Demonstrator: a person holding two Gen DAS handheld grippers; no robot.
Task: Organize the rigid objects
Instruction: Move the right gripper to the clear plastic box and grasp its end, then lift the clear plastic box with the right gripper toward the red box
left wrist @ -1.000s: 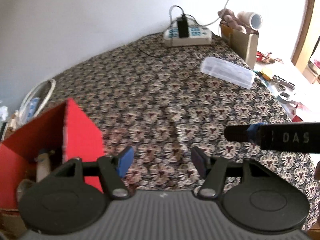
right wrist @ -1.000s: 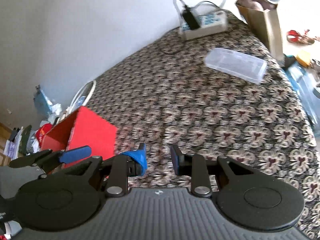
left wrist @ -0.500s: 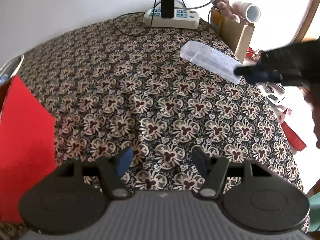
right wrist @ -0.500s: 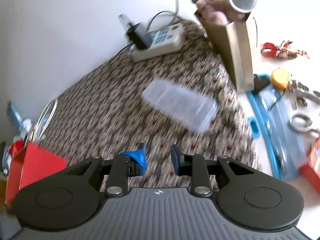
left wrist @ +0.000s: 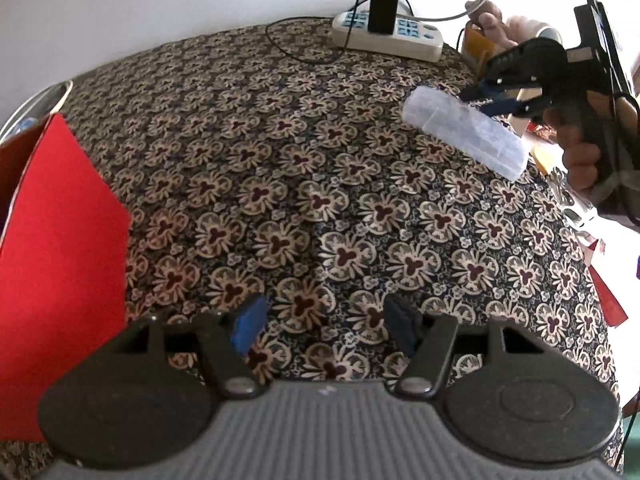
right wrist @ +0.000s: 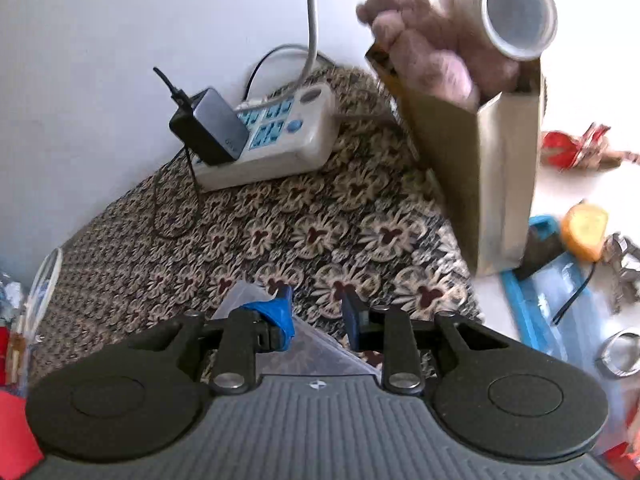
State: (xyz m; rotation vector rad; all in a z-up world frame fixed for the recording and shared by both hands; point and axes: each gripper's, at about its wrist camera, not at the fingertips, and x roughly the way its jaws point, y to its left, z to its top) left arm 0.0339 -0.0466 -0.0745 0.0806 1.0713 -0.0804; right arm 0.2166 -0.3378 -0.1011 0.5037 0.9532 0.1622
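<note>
A clear plastic box [left wrist: 464,136] lies on the patterned cloth at the far right. My right gripper [left wrist: 486,101] hangs open just above its far edge, jaws apart with nothing between them. In the right wrist view the box [right wrist: 304,340] shows under and between the open fingers of the right gripper [right wrist: 318,308]. My left gripper [left wrist: 326,326] is open and empty, low over the near part of the cloth. A red box [left wrist: 60,260] stands at the left.
A power strip [left wrist: 386,36] with a black charger and cables lies at the back. A tan paper bag [right wrist: 480,168] with a plush toy and a white cup stands at the right. Tools, rings and a blue case [right wrist: 552,292] lie beyond the cloth's right edge.
My right gripper has swung right and forward and come down over the clear box. My left gripper has turned right, away from the red box. Both stay open.
</note>
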